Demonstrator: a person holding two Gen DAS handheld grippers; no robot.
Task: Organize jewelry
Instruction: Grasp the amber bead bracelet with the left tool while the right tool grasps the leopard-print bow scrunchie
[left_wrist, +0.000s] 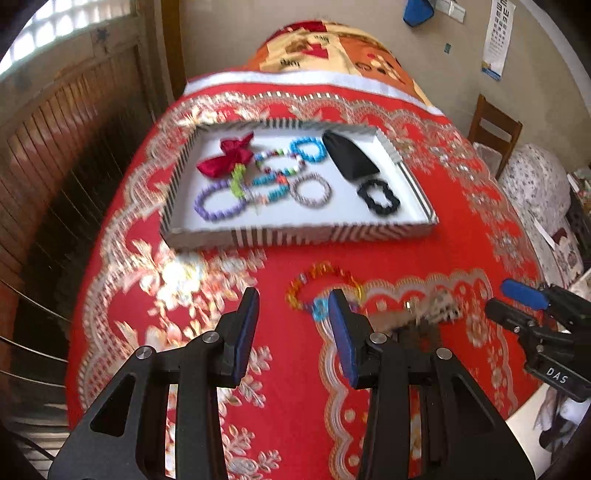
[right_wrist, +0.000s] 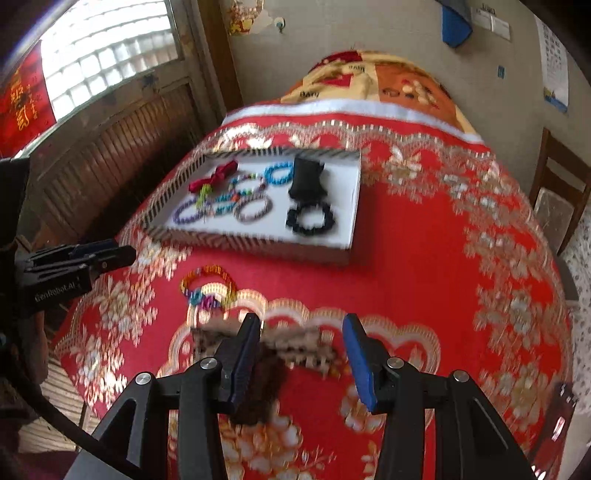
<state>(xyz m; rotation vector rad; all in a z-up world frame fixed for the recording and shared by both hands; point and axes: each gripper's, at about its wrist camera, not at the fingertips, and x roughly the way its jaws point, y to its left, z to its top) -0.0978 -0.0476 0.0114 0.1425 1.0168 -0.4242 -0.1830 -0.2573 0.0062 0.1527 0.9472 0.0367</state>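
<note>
The clip (right_wrist: 291, 350) lies on the red cloth (right_wrist: 424, 280), near of the tray (right_wrist: 258, 242), its long axis running left-right. The right gripper (right_wrist: 301, 354), jaws open and empty, hangs nearest over it. The left gripper (left_wrist: 291, 332), also open, hangs nearer the bracelet (left_wrist: 321, 288).

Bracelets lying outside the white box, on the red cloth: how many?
1, as far as the blur allows: a multicoloured bead bracelet on the red cloth just in front of the striped box. A blurred patterned item beside it looks more like a hair bow.
</note>
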